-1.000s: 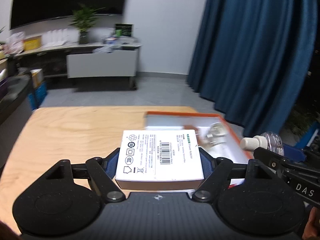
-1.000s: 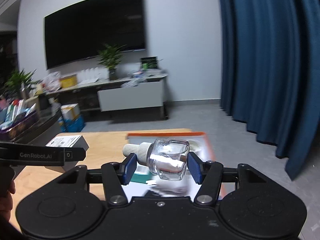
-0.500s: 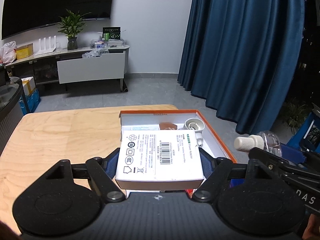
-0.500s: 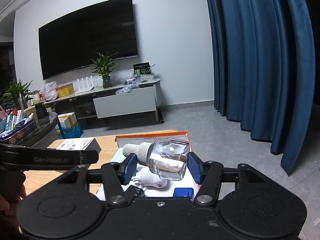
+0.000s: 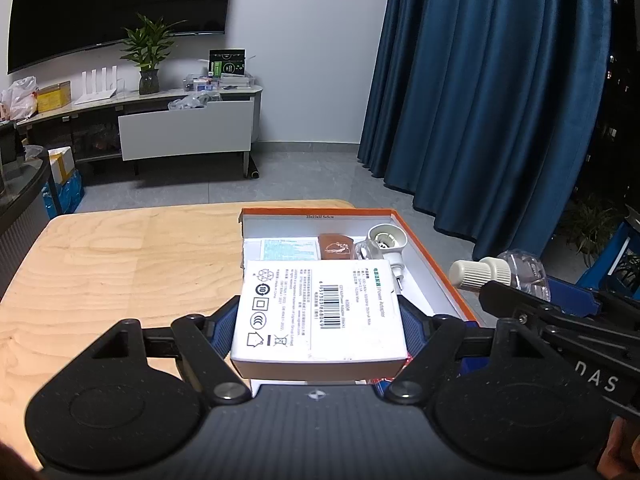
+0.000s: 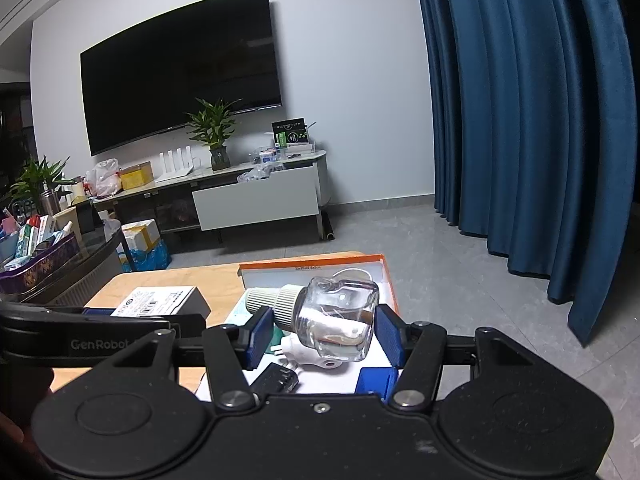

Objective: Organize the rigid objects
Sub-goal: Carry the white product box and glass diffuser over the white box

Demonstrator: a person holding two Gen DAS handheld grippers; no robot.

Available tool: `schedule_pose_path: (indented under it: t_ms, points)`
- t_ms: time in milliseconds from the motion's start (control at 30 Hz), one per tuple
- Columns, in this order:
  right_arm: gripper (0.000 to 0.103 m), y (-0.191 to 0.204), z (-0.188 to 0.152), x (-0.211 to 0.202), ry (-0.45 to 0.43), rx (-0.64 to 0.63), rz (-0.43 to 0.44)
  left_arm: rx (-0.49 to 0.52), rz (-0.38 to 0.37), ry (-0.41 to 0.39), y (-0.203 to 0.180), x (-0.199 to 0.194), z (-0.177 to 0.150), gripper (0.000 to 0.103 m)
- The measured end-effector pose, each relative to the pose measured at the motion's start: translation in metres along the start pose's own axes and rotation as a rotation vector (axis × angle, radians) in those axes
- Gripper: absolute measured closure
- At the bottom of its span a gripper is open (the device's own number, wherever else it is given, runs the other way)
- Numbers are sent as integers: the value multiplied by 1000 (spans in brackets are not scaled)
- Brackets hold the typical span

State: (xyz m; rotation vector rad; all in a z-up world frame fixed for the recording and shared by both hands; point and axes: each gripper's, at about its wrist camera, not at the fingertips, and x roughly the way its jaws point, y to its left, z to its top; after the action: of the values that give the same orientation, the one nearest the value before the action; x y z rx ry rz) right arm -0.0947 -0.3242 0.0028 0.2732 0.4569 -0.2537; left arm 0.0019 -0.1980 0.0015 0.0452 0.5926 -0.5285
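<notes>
Holding steady: left gripper (image 5: 319, 322) clamped on white box (image 5: 318, 312), right gripper (image 6: 322, 334) clamped on clear bottle (image 6: 340, 324), both over orange tray (image 5: 432, 268) on table (image 5: 120, 264).

We cannot see most of the orange-rimmed tray's (image 5: 440, 270) floor in the left wrist view, where the held white adapter box (image 5: 318, 312) covers it. In the right wrist view the clear bottle (image 6: 340, 320) hides part of a white plug-in device (image 6: 316, 354), and the gripper body cuts off a black item (image 6: 276, 380). The adapter box's fine print is too small for us to read.
</notes>
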Motion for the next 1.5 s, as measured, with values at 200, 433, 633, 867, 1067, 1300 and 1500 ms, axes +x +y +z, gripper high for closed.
schedule_pose_path:
  t_ms: [200, 433, 633, 867, 1067, 1300, 1500]
  points:
    - [36, 4, 1, 2, 11, -8, 5, -4, 1, -2, -2, 0, 1, 24]
    - [36, 6, 1, 3, 15, -14, -1, -6, 1, -5, -1, 0, -2, 24]
    - [36, 5, -1, 6, 24, -18, -4, -13, 2, -6, 0, -1, -3, 24]
    - [36, 4, 0, 9, 31, -18, -8, -16, 8, -9, -1, -2, -4, 24]
    - [36, 3, -1, 13, 38, -18, -7, -17, 9, -9, -2, -4, -4, 24]
    - [36, 3, -1, 15, 42, -19, -8, -17, 11, -10, -2, -5, -3, 24]
    - [36, 3, -4, 18, 48, -23, -7, -19, 11, -12, -3, -5, -3, 24]
